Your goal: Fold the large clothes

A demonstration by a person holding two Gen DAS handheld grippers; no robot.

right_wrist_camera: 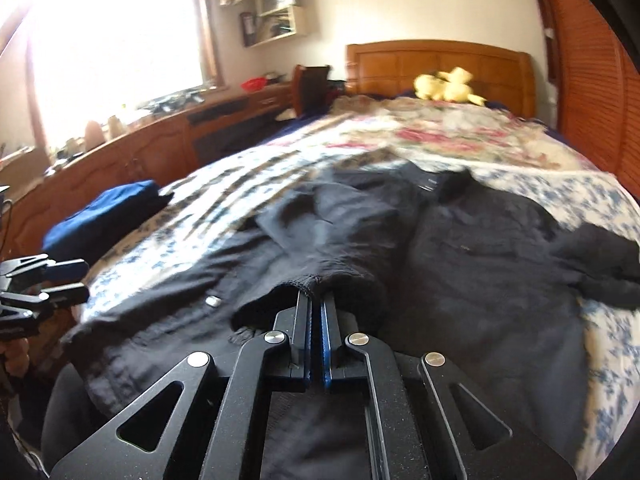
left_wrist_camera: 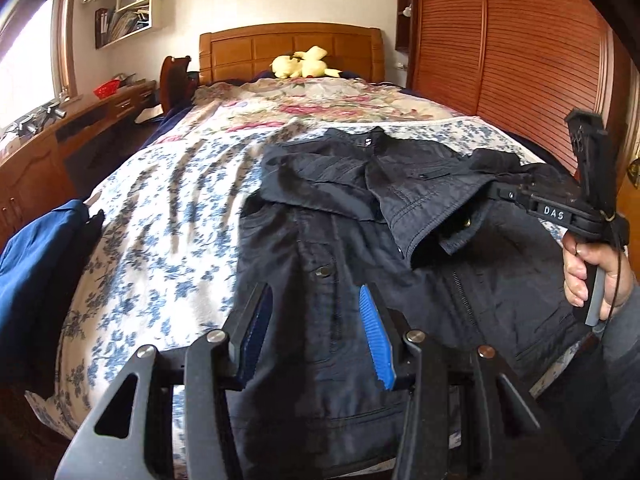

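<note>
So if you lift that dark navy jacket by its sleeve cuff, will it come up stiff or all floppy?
Probably floppy: the dark navy jacket lies creased on the floral bedspread, and its ribbed cuff droops around the shut right gripper. Likely only the sleeve rises first. Its snaps and zipper suggest some weight.

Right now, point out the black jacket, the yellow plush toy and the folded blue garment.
black jacket (left_wrist_camera: 320, 240), left wrist view, front panel.
yellow plush toy (left_wrist_camera: 304, 63), left wrist view, body.
folded blue garment (right_wrist_camera: 104, 216), right wrist view, top face.
</note>
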